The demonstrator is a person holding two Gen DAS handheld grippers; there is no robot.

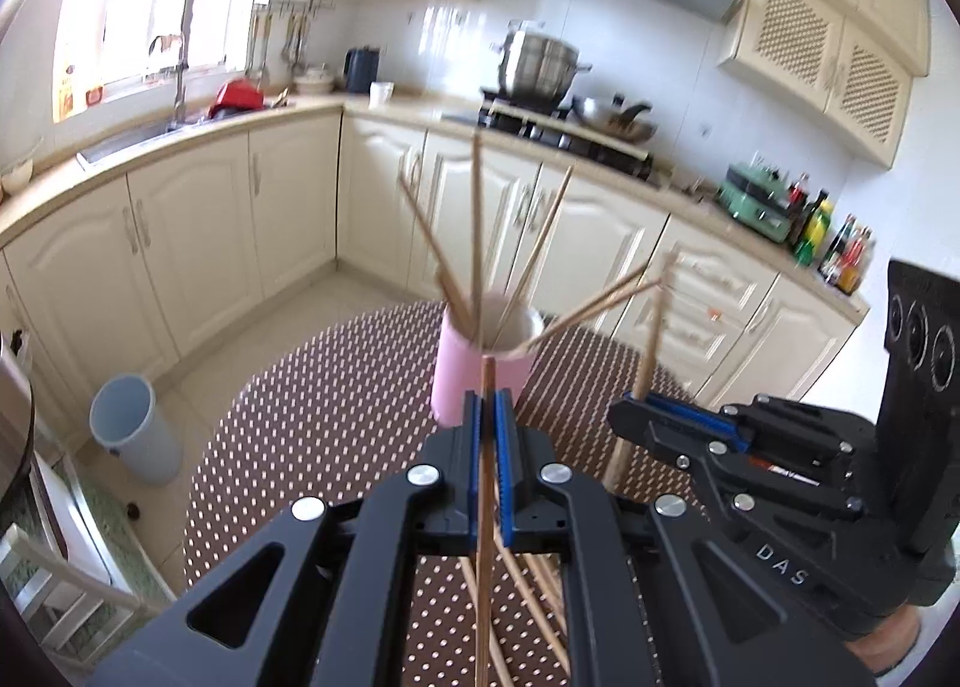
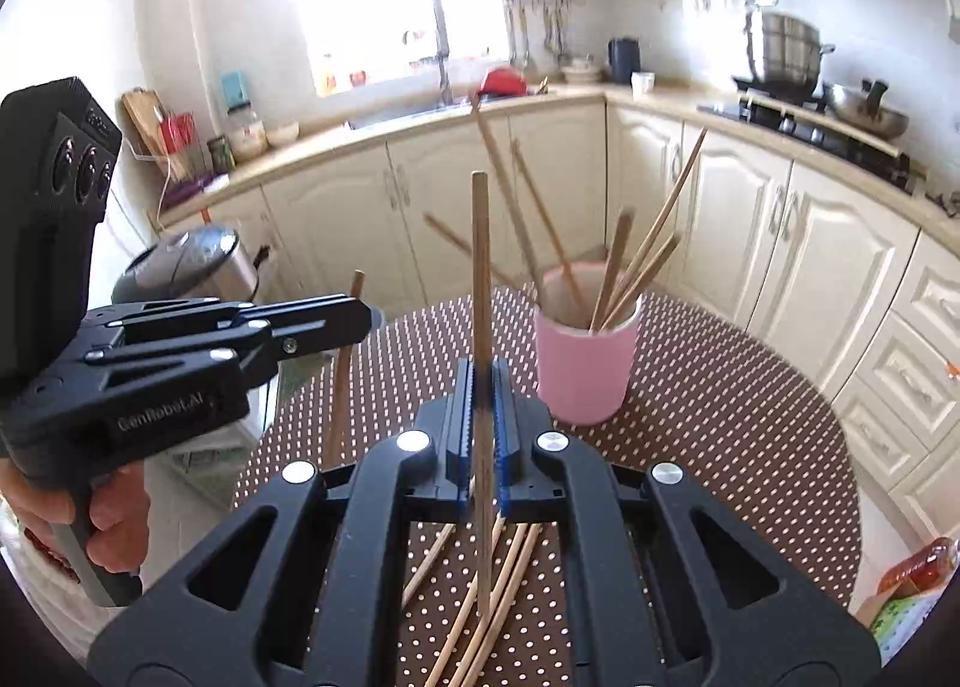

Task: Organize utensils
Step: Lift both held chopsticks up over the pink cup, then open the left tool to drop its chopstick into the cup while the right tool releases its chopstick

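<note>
Two slim wooden chopsticks stand upright, one [image 1: 483, 447] clamped in the left gripper [image 1: 487, 417], one [image 2: 480, 327] in the right gripper [image 2: 482, 405] (black, blue-padded), near the smooth pink cylindrical cup [image 2: 585, 369] on the dotted brown tabletop [image 2: 720, 417].

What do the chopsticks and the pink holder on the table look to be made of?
Chopsticks: wood or bamboo by the look, matte tan-brown, no shine. Pink holder: probably glazed ceramic, possibly plastic; smooth pink outside, pale inside, a fairly thick rim; motion blur leaves it open.
</note>
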